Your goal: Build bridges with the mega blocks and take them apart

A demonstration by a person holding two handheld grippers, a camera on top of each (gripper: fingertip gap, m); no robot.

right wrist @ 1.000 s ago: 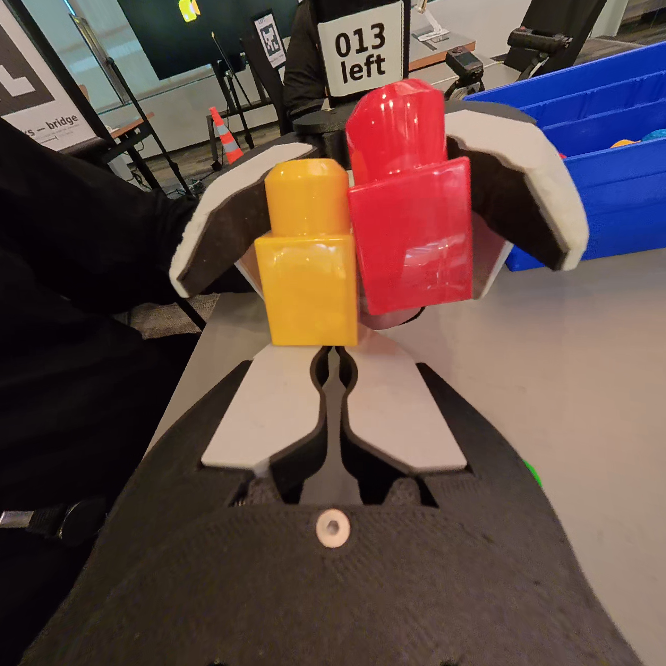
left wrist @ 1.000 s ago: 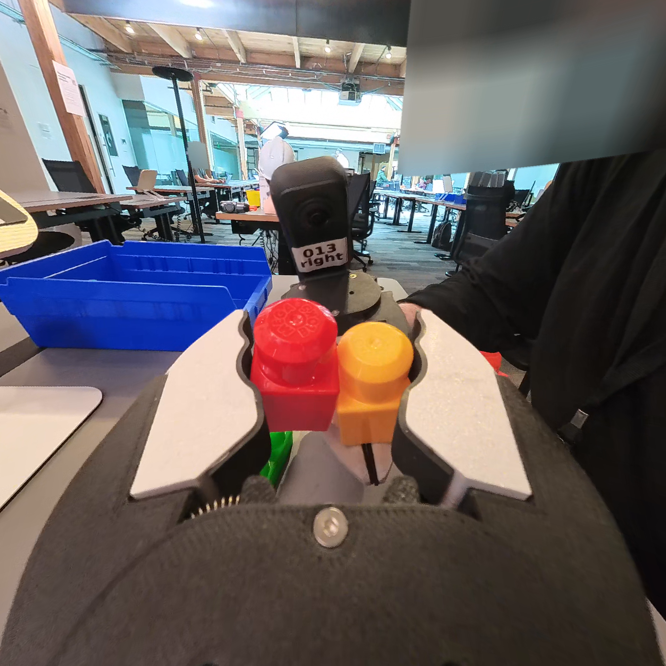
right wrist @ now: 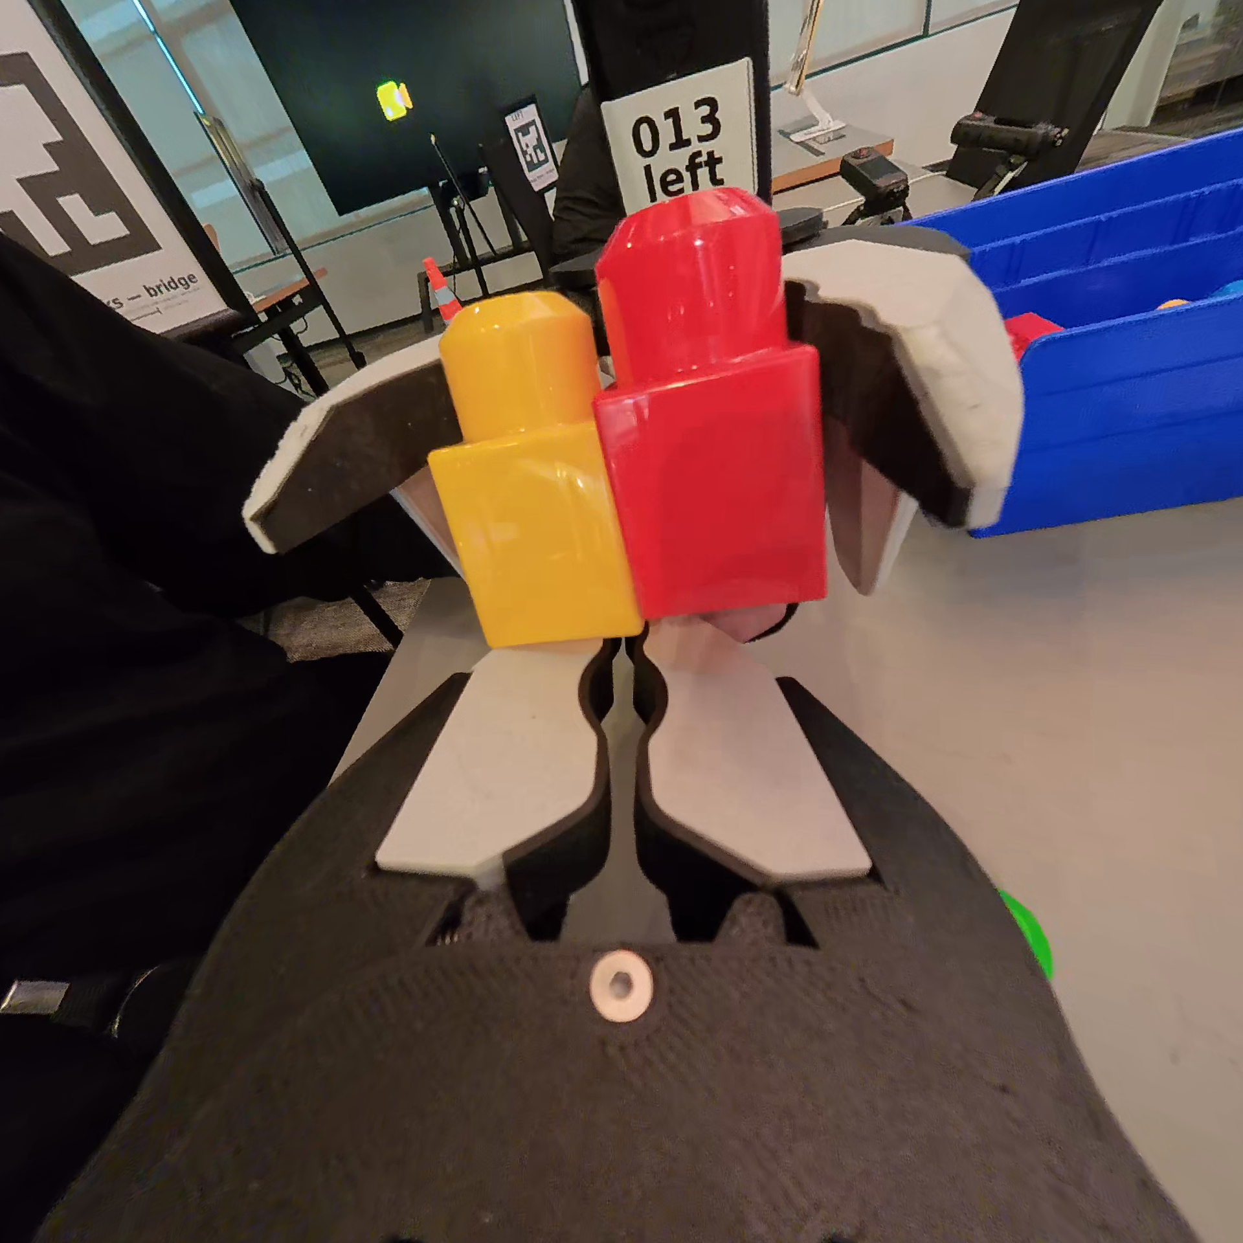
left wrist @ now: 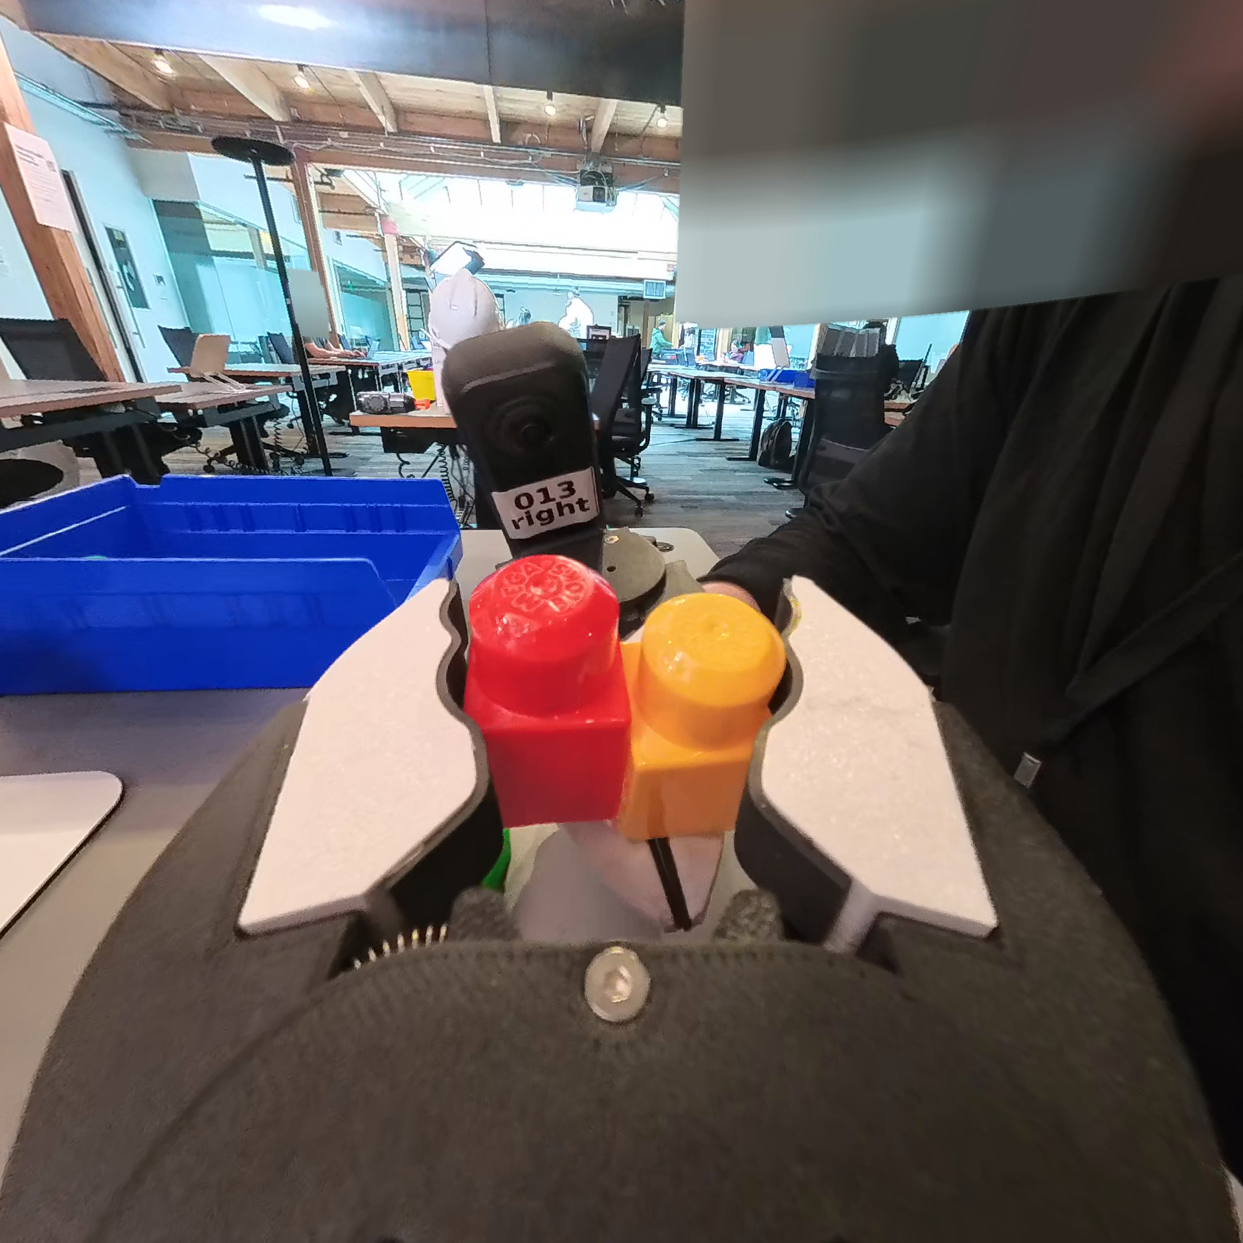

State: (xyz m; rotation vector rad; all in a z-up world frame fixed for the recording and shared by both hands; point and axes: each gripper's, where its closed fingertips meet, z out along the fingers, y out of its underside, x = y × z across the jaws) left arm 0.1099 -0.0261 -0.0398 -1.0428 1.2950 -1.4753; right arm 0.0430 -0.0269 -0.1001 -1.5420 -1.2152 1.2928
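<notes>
A red block (left wrist: 551,733) and an orange block (left wrist: 699,760) stand side by side, studs up, in the air above the table. My left gripper (left wrist: 619,592) is shut on the pair. One finger presses the red stud and the other presses the orange stud. The right wrist view shows the same red block (right wrist: 720,471) and orange block (right wrist: 538,538) clamped between the left gripper's fingers (right wrist: 894,377). My right gripper (right wrist: 631,642) is shut and holds nothing. Its tips lie under the bases of the blocks. They show as pale closed fingers (left wrist: 639,874) in the left wrist view.
A blue bin (left wrist: 202,605) stands on the grey table (right wrist: 1009,672) beside the grippers, with a red block (right wrist: 1029,329) inside. A green block (right wrist: 1029,928) lies on the table below the grippers. A white board (left wrist: 40,827) lies at the left. A person's black sleeve (left wrist: 1009,538) is close by. The grippers' ends are close to 8 cm from one another.
The pair of blocks has tilted a little and moved closer to both cameras. My left fingers stand slightly wider around it. My right gripper stays shut under the blocks.
</notes>
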